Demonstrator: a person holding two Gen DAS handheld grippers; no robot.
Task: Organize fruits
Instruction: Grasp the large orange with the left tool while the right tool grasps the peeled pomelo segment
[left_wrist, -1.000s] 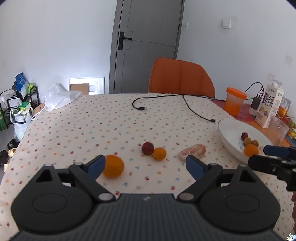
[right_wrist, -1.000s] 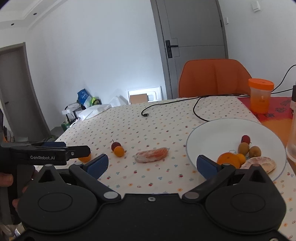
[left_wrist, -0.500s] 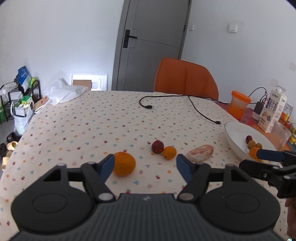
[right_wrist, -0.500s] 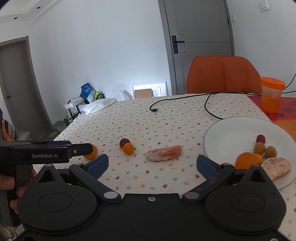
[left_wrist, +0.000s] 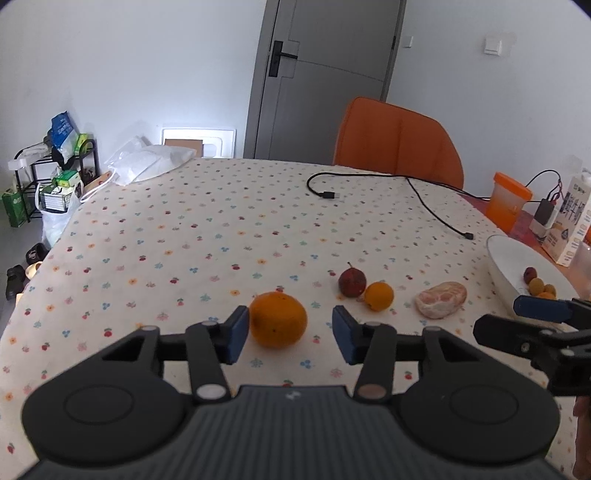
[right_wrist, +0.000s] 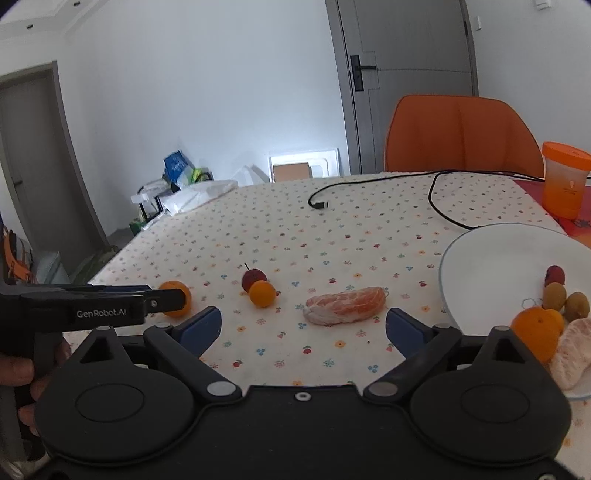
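Observation:
A large orange (left_wrist: 277, 319) lies on the dotted tablecloth between the pads of my left gripper (left_wrist: 290, 334), which is open around it, with a gap on the right side. It also shows in the right wrist view (right_wrist: 176, 297), partly behind the left gripper. A dark red fruit (left_wrist: 352, 282), a small orange (left_wrist: 378, 295) and a peeled citrus piece (left_wrist: 440, 304) lie to the right. My right gripper (right_wrist: 303, 326) is open and empty, facing the peeled piece (right_wrist: 345, 305). A white plate (right_wrist: 491, 258) holds several fruits.
A black cable (left_wrist: 424, 199) runs across the far table. An orange cup (right_wrist: 564, 180) and a milk carton (left_wrist: 570, 221) stand at the right. An orange chair (left_wrist: 397, 144) is behind the table. A white bag (left_wrist: 147, 162) lies at the far left corner.
My left gripper has moved to the left and forward so the large orange now sits between its pads, and the jaws have narrowed. My right gripper has swung left toward the peeled piece.

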